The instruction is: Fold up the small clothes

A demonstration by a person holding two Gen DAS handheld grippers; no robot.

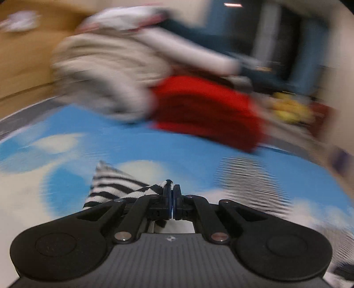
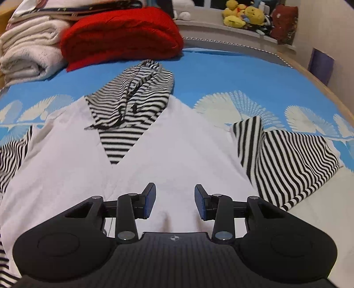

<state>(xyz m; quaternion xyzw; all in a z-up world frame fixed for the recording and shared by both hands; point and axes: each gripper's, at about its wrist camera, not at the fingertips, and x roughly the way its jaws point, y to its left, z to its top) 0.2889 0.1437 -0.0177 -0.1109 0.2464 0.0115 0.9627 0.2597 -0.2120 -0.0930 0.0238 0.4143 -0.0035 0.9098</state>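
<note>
A small white top with a black-and-white striped hood lies spread on the blue patterned bed sheet. Its striped right sleeve is folded up at the cuff, and the striped left sleeve runs off the left edge. My right gripper hangs open just over the white body, with nothing between its fingers. In the blurred left wrist view my left gripper is shut, with a corner of striped sleeve fabric pinched between the jaws and lifted off the sheet.
A folded red blanket and a stack of cream blankets lie at the far left of the bed. Plush toys sit on a ledge behind. The wooden bed edge curves along the right.
</note>
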